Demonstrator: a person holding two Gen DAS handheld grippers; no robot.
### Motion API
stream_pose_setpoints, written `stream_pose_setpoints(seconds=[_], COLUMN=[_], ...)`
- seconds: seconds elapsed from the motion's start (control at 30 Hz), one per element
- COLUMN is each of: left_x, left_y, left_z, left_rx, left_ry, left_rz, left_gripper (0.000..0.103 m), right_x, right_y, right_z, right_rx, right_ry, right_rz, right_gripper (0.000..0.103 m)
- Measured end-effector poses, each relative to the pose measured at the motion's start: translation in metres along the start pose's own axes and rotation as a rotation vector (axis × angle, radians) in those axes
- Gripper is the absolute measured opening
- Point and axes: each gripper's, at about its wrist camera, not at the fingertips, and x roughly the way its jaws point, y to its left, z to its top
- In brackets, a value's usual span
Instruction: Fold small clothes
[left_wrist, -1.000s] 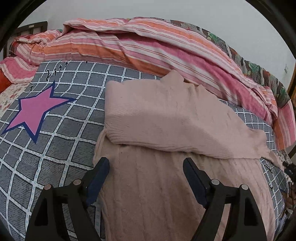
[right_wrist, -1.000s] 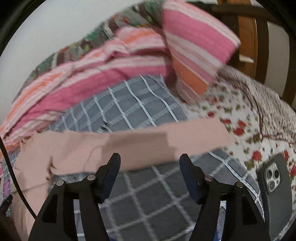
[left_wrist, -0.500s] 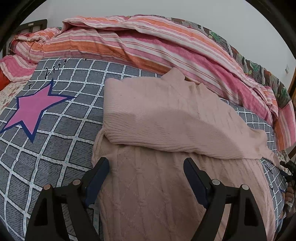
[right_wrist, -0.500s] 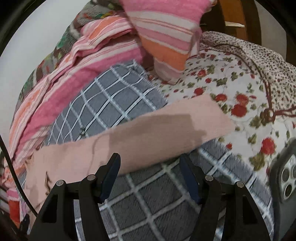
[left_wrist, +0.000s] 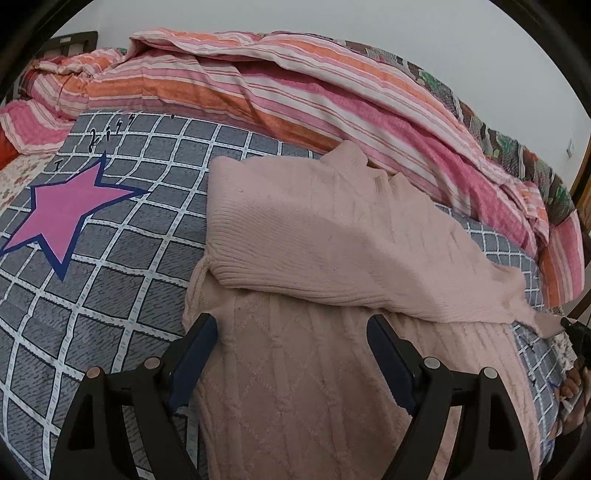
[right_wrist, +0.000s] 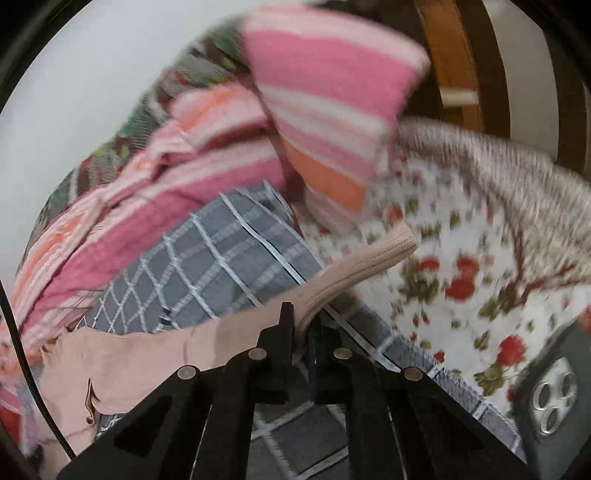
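Note:
A pale pink knitted sweater (left_wrist: 332, 258) lies on a grey checked bed sheet (left_wrist: 110, 266), one sleeve folded across its body. My left gripper (left_wrist: 291, 339) is open and empty, its fingers hovering over the sweater's lower body. In the right wrist view, my right gripper (right_wrist: 303, 321) is shut on the other sleeve (right_wrist: 351, 269), near its ribbed cuff, and lifts it off the sheet (right_wrist: 221, 258). The rest of that sleeve trails to the left (right_wrist: 129, 354). The right gripper's tip and hand show at the far right edge of the left wrist view (left_wrist: 576, 332).
A striped pink and orange quilt (left_wrist: 295, 96) is bunched along the back of the bed. A pink star (left_wrist: 70, 206) is printed on the sheet. A floral sheet (right_wrist: 461, 277), a phone (right_wrist: 550, 391) and a wooden headboard (right_wrist: 450, 66) lie to the right.
My right gripper has closed on the sleeve near its cuff and raised it; it was open above the flat sleeve before. My left gripper has stayed open over the sweater's body.

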Motion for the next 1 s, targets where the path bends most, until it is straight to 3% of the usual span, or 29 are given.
stream_pose_setpoints(seconds=[0.17, 0.4, 0.73, 0.87, 1.0], left_x=[-0.005, -0.021, -0.053, -0.062, -0.065], left_y=[0.005, 0.027, 0.086, 0.093, 0.094], left_z=[0.003, 0.005, 0.01, 0.009, 0.01], left_rx=[-0.036, -0.088, -0.164, -0.163, -0.141], left_ry=[-0.015, -0.05, -0.098, -0.122, -0.131], left_rz=[-0.028, -0.024, 0.054, 0.066, 0.076], left_gripper=[0.082, 0.082, 0.082, 0.082, 0.082], right_x=[-0.04, -0.084, -0.117, -0.103, -0.068], right_y=[0.055, 0.164, 0.324, 0.378, 0.409], right_z=[-0.01, -0.035, -0.069, -0.102, -0.147], right_rx=[-0.134, -0.309, -0.451, -0.495, -0.54], right_ry=[-0.149, -0.238, -0.205, -0.115, 0.004], right_rz=[0.008, 0.102, 0.287, 0.345, 0.324], right_gripper=[0.006, 0.006, 0.005, 0.005, 0.006])
